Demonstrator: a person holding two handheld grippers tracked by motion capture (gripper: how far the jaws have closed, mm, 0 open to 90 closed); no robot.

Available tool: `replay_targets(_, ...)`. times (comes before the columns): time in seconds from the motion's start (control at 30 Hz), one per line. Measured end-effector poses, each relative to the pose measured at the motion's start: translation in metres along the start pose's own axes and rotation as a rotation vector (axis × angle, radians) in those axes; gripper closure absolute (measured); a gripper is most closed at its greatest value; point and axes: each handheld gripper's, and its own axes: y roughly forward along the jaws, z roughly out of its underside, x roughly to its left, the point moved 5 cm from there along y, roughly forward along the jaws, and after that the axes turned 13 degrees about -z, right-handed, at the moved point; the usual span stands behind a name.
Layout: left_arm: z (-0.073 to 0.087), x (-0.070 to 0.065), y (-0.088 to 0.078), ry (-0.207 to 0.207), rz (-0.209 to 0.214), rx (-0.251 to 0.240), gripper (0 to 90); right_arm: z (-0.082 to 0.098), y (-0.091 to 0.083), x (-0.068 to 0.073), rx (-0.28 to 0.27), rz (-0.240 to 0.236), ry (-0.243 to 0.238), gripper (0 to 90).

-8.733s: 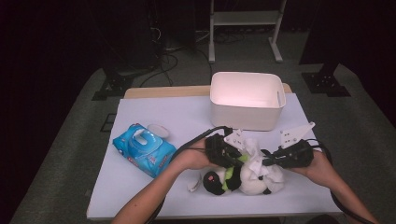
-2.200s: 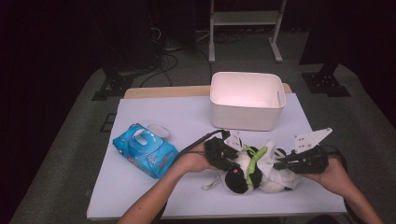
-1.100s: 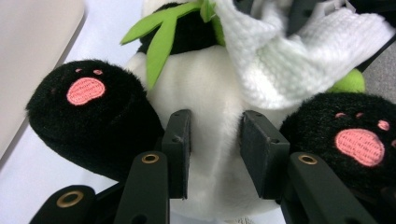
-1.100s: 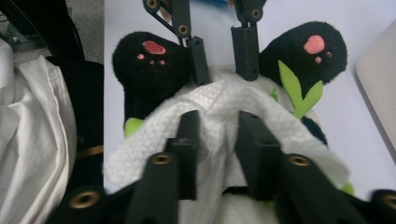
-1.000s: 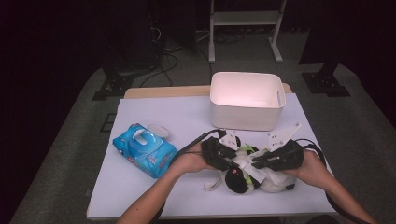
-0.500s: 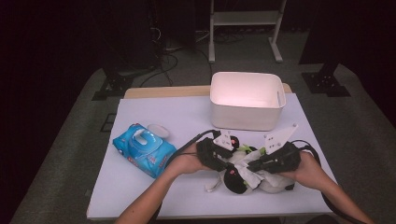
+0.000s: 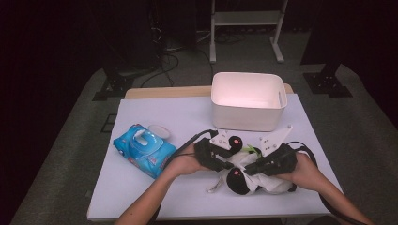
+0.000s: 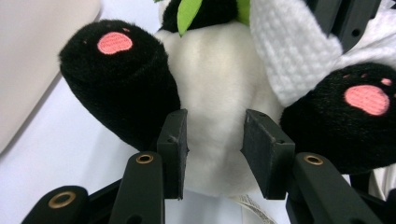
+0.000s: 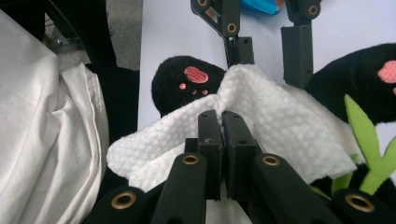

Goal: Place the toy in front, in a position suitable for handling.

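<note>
panda plush point(image 7: 244, 174) is lying near the tabletop's point(image 7: 155, 201) front edge, its pile soft and yielding. left gripper point(image 8: 212, 140) is pinching its white belly; right gripper point(image 9: 221, 122) is clamping a dimpled white wipe point(image 9: 275, 130) (thin, limp). wiping hard risks tearing the wipe or slipping the plush loose.

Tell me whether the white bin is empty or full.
Empty, as far as shows: the high view looks into the white bin and finds bare inner walls and floor.
</note>
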Motion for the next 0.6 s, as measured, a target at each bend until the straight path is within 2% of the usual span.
replay_targets(0.13, -0.001, -0.001, 0.003, 0.002, 0.004, -0.002, 60.7, -0.005, 0.0, 0.002, -0.007, -0.007, -0.015, 86.2)
replay_targets(0.27, -0.002, -0.001, 0.004, 0.004, 0.01, -0.001, 61.4, -0.023, 0.001, 0.008, -0.042, -0.035, -0.056, 86.2)
replay_targets(0.37, -0.002, -0.003, 0.005, 0.005, 0.013, 0.0, 61.4, -0.033, 0.01, 0.011, -0.019, -0.049, -0.083, 86.2)
replay_targets(0.43, 0.0, -0.004, 0.005, 0.004, 0.012, -0.003, 61.5, -0.032, 0.016, 0.009, 0.012, -0.051, -0.086, 86.2)
replay_targets(0.5, 0.001, -0.005, 0.004, 0.006, 0.013, -0.005, 61.5, -0.029, 0.014, 0.008, 0.022, -0.041, -0.08, 86.3)
replay_targets(0.6, 0.0, -0.006, 0.004, 0.003, 0.014, -0.007, 61.5, -0.018, 0.007, 0.003, 0.055, 0.013, -0.048, 86.2)
